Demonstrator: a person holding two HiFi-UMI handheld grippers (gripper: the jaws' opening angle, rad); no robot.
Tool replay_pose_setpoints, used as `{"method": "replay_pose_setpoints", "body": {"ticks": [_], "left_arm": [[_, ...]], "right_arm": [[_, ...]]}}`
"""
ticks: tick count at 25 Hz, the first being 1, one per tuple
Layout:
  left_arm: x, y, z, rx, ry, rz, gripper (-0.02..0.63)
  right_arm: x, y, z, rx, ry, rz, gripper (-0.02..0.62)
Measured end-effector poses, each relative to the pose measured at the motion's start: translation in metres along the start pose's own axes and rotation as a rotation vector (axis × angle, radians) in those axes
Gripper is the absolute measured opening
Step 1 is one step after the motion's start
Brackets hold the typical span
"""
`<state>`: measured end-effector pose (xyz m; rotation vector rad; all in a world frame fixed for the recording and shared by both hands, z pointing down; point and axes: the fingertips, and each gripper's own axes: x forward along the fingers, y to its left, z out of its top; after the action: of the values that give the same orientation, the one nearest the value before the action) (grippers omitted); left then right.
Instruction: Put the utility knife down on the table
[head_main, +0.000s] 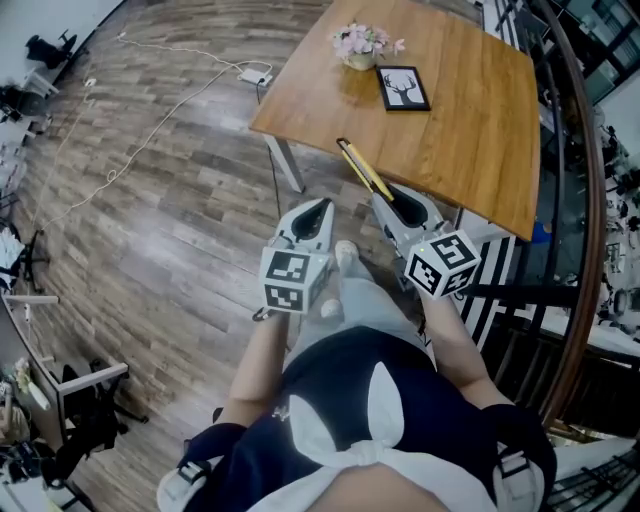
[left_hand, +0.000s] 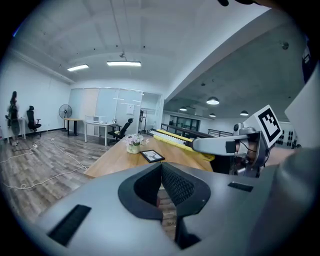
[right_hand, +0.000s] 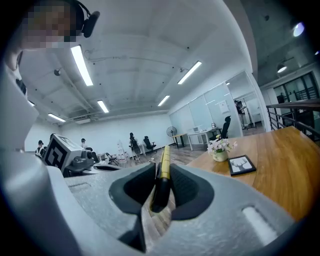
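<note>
Closest in, the right gripper (right_hand: 162, 172) pinches the utility knife (right_hand: 164, 162) by its black rear end. The yellow body juts out between the pads. In the head view the knife points toward 11 o'clock from that gripper, its tip past the near edge of the wooden table (head_main: 470, 130), held in the air rather than lying on it. At 9 o'clock of it, the left gripper (head_main: 318, 207) has its pads pressed together on nothing. Farther out on the table, a picture frame (head_main: 403, 88) lies flat, with a flower pot (head_main: 362, 48) at its 11 o'clock.
</note>
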<state>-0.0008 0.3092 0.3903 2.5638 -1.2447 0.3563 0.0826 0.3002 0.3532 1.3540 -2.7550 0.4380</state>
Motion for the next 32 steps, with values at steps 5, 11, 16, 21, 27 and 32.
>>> {"method": "replay_pose_setpoints", "body": {"ticks": [5,11,16,21,27,32], "left_arm": [[0.012,0.009,0.003,0.001,0.011,0.000,0.017],[0.037,0.024,0.011,0.003,0.024,-0.006,0.017],[0.059,0.039,0.016,0.002,0.041,-0.011,0.017],[0.082,0.055,0.023,0.006,0.051,-0.009,0.017],[0.112,0.078,0.031,0.003,0.055,0.003,0.017],[0.134,0.090,0.040,0.002,0.057,0.016,0.017]], "right_arm": [[0.011,-0.011,0.003,0.007,0.002,-0.002,0.089],[0.032,-0.033,0.007,0.015,0.012,-0.012,0.084],[0.053,-0.053,0.011,0.023,0.019,-0.021,0.081],[0.074,-0.073,0.016,0.031,0.019,-0.018,0.080],[0.106,-0.098,0.021,0.032,0.021,-0.006,0.078],[0.126,-0.117,0.029,0.032,0.024,0.011,0.077]]}}
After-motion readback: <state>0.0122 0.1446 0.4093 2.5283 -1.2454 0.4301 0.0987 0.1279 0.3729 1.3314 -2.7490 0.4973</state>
